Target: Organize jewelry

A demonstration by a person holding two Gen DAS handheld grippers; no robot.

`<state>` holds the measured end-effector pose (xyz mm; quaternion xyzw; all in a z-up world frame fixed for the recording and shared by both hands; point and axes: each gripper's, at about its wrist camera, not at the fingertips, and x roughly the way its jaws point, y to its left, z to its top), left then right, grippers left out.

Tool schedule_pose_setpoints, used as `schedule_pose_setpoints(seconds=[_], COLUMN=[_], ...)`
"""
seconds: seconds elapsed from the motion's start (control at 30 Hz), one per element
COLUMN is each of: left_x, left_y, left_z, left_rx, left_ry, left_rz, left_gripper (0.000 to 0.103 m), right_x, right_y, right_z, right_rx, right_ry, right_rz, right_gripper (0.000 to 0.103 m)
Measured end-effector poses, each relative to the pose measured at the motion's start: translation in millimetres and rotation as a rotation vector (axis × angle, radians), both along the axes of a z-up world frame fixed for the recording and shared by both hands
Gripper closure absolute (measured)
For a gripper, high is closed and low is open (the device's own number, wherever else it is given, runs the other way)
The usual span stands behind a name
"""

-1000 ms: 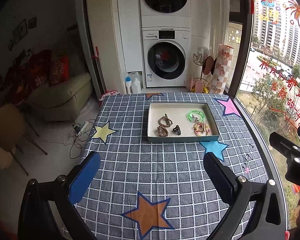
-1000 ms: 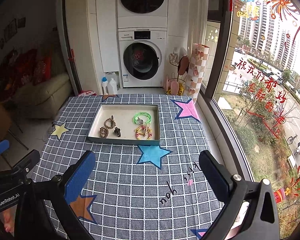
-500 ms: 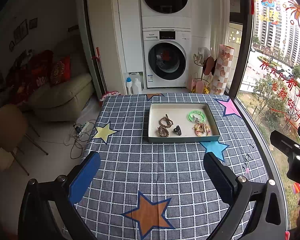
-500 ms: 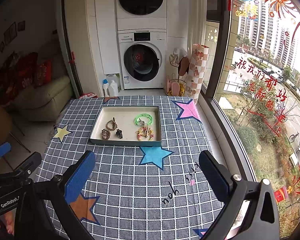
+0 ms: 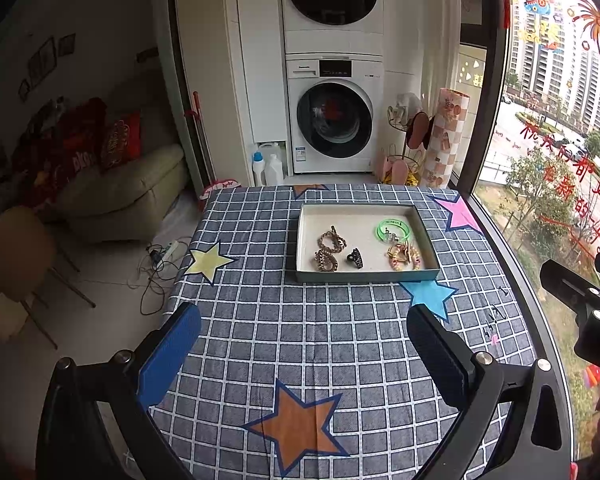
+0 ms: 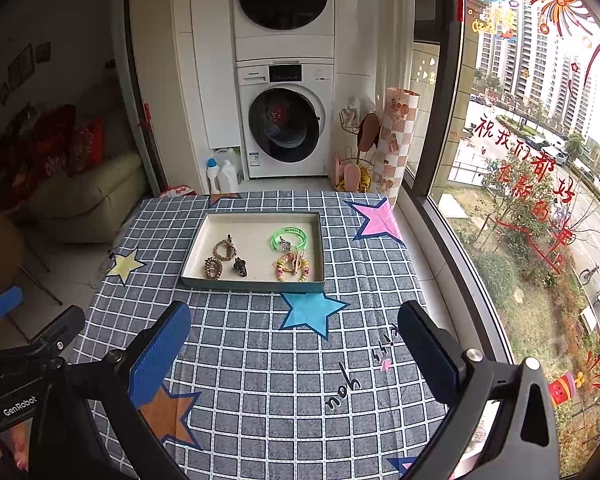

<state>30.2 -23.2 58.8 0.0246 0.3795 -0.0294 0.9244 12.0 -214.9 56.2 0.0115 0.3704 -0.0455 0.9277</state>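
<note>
A shallow grey tray (image 5: 364,278) (image 6: 252,284) rests on the far half of the checked tablecloth. Inside lie two gold chain bracelets (image 5: 327,251) (image 6: 218,258), a black hair claw (image 5: 355,258) (image 6: 240,267), a green bangle (image 5: 393,229) (image 6: 289,238) and a pink beaded bracelet (image 5: 404,257) (image 6: 292,267). My left gripper (image 5: 304,354) hangs open over the near part of the table, well short of the tray, nothing between its blue pads. My right gripper (image 6: 294,350) is open too, beside it and equally far back.
The tablecloth (image 5: 324,332) carries coloured stars. A window wall (image 6: 440,120) runs along the right edge. Beyond the table stand stacked washing machines (image 5: 334,116), detergent bottles (image 5: 268,168) and a rack (image 5: 408,148). A sofa (image 5: 112,184) and chair (image 5: 12,248) sit left.
Both grippers have drifted slightly back and up, so the tray sits a little lower and smaller in view. Both stay open and empty.
</note>
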Motion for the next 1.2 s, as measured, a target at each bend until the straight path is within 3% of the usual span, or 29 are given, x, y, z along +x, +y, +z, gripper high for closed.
schedule_pose_setpoints(seconds=[1.2], left_x=[-2.0], left_y=[0.1], left_z=[-2.2], left_rx=[0.002], left_ry=[0.002], left_rz=[0.001], left_gripper=[0.000], right_x=[-2.3], right_y=[3.9], right_z=[-3.7], right_rx=[0.009], right_ry=[0.006], right_rz=[0.009], right_gripper=[0.000])
